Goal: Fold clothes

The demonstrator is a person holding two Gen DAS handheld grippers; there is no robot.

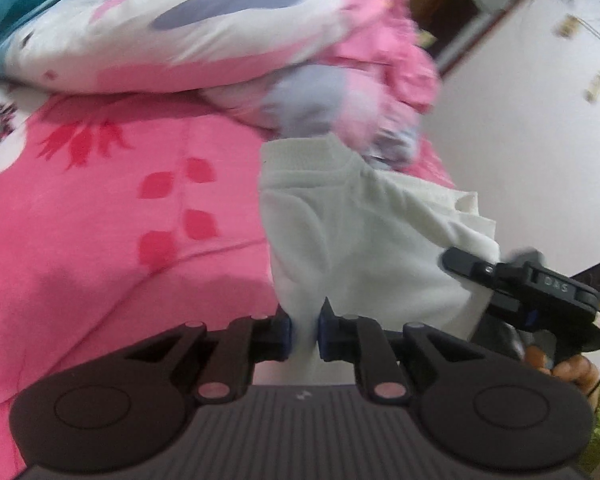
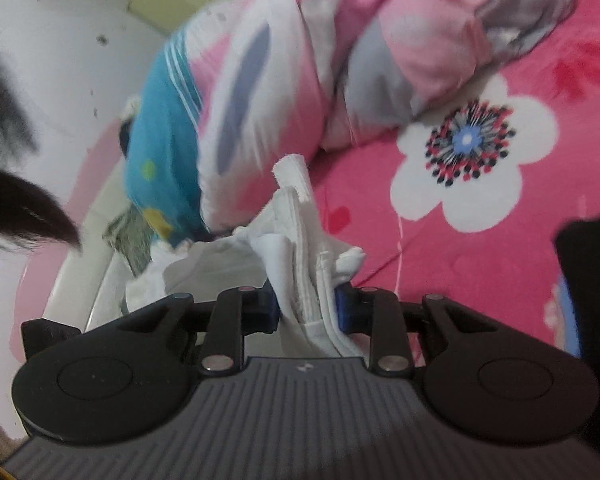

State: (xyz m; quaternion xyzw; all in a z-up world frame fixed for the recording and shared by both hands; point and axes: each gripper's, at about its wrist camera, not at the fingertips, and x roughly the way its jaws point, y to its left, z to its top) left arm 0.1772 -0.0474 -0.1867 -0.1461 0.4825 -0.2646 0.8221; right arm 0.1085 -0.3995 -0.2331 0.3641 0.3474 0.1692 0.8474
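Left tongs [image 1: 303, 330] clenched on white garment [image 1: 364, 240], right tongs [image 2: 308, 312] gripping its bunched edge, above pink bed [image 1: 120, 220], quilt [image 1: 204, 32] behind.

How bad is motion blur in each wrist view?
Left wrist: quilt smeared, white garment fairly sharp, left gripper crisp. Right wrist: quilt streaked, garment mildly soft, right gripper sharp; fisheye bends both.

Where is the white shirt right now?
The white shirt hangs between the left gripper and right gripper, both clamped on it, above the pink flowered bedsheet.
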